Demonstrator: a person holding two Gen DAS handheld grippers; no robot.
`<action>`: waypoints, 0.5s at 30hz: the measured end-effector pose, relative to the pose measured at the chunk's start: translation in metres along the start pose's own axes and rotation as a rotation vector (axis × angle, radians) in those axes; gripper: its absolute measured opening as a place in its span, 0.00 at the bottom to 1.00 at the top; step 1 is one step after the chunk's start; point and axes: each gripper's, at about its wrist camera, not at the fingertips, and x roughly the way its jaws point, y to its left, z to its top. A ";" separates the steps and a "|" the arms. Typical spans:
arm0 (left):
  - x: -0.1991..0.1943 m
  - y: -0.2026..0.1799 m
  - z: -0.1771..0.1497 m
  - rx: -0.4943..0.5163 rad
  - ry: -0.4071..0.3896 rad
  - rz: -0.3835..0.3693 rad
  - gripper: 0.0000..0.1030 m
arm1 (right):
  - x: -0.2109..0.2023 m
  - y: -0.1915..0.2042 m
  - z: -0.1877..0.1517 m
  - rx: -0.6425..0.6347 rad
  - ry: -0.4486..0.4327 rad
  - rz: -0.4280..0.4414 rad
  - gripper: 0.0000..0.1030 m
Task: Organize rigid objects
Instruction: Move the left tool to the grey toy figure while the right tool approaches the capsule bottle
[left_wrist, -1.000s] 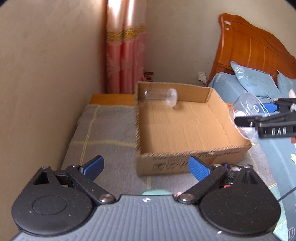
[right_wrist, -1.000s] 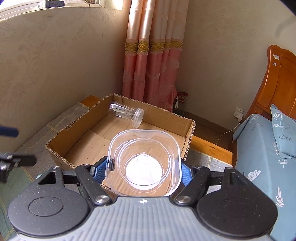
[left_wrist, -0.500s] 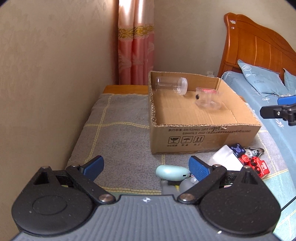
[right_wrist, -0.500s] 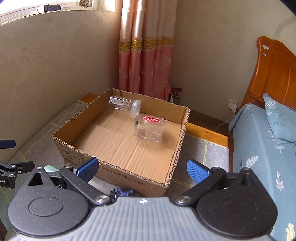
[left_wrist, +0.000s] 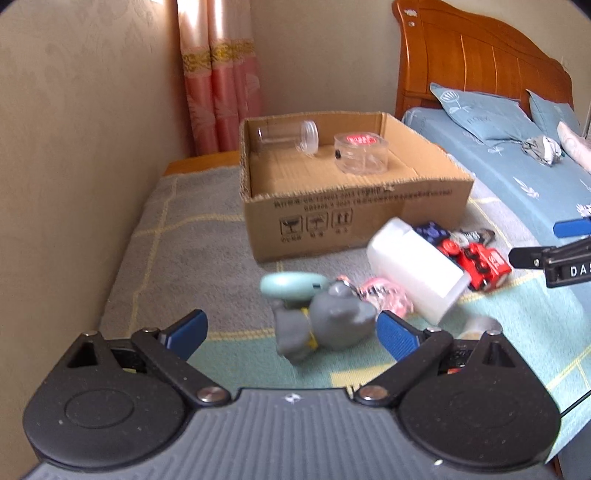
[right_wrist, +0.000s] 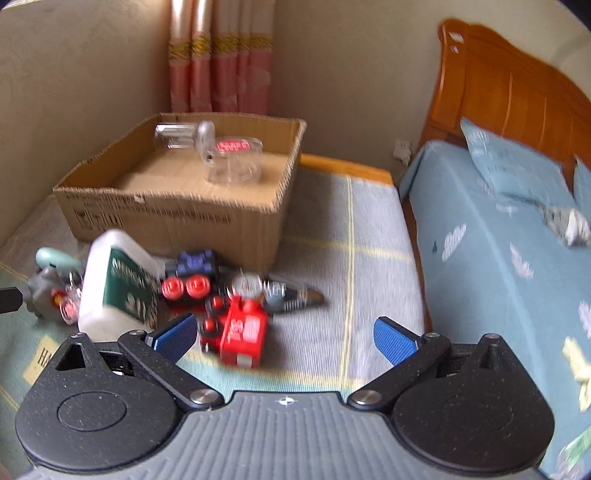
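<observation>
A cardboard box (left_wrist: 354, 218) (right_wrist: 177, 218) holds a clear jar lying on its side (left_wrist: 288, 134) (right_wrist: 184, 134) and a clear square container with a red label (left_wrist: 360, 153) (right_wrist: 236, 160). In front of it lie a grey figure (left_wrist: 328, 325), a teal oval object (left_wrist: 291, 286), a white jug (left_wrist: 417, 267) (right_wrist: 114, 284), a red toy truck (left_wrist: 480, 260) (right_wrist: 240, 330) and a dark blue object (right_wrist: 195, 262). My left gripper (left_wrist: 291, 332) is open and empty, just before the grey figure. My right gripper (right_wrist: 282, 336) is open and empty, above the red truck.
The objects lie on a grey and teal blanket (left_wrist: 184, 258) beside a beige wall (left_wrist: 74, 147). A bed with blue sheets (right_wrist: 498, 258) and a wooden headboard (left_wrist: 480, 62) stands at the right. Pink curtains (right_wrist: 218, 59) hang behind the box.
My right gripper let the clear square container go into the box and opened. Both grippers have drawn back from the box toward the pile of objects.
</observation>
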 end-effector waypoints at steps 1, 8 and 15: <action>0.002 -0.001 -0.003 -0.009 0.012 -0.007 0.95 | 0.002 -0.003 -0.006 0.024 0.008 0.007 1.00; 0.020 -0.004 -0.005 -0.045 0.049 -0.032 0.95 | 0.017 -0.008 -0.015 0.062 0.005 0.022 1.00; 0.028 -0.006 0.010 -0.035 0.038 -0.030 0.95 | 0.045 0.001 0.001 0.061 -0.001 0.072 1.00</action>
